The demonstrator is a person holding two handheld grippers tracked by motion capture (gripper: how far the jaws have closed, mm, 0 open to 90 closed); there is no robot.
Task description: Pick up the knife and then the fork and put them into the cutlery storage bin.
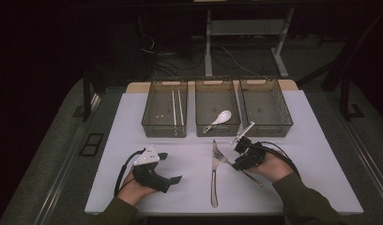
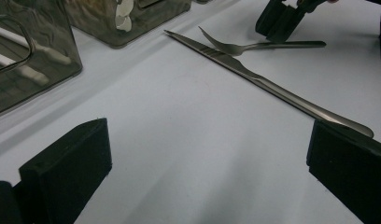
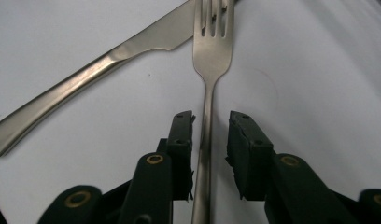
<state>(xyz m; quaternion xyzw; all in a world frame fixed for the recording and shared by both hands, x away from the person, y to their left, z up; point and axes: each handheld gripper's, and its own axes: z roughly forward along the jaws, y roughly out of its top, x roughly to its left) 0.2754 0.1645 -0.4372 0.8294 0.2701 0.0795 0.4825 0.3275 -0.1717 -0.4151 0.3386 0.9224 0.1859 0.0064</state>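
Observation:
A steel fork (image 3: 212, 51) lies on the white table (image 1: 133, 187) with its tines across the blade of a steel knife (image 3: 109, 60). My right gripper (image 3: 211, 121) sits low over the fork's handle, one jaw on each side. The jaws are narrowly open, and a gap shows beside the handle. From above, the right gripper (image 1: 237, 155) is right of the knife (image 1: 214, 173) and over the fork (image 1: 223, 158). My left gripper (image 1: 170, 167) rests near the front left, wide open and with nothing between its fingers. It faces the knife (image 2: 254, 77) and fork (image 2: 254, 45).
Three smoky plastic bins stand in a row at the back. The left bin (image 1: 164, 110) holds two white chopsticks (image 1: 177, 110), the middle one a white spoon (image 1: 221, 118), and the right bin (image 1: 264, 105) looks bare. A dark floor surrounds the table.

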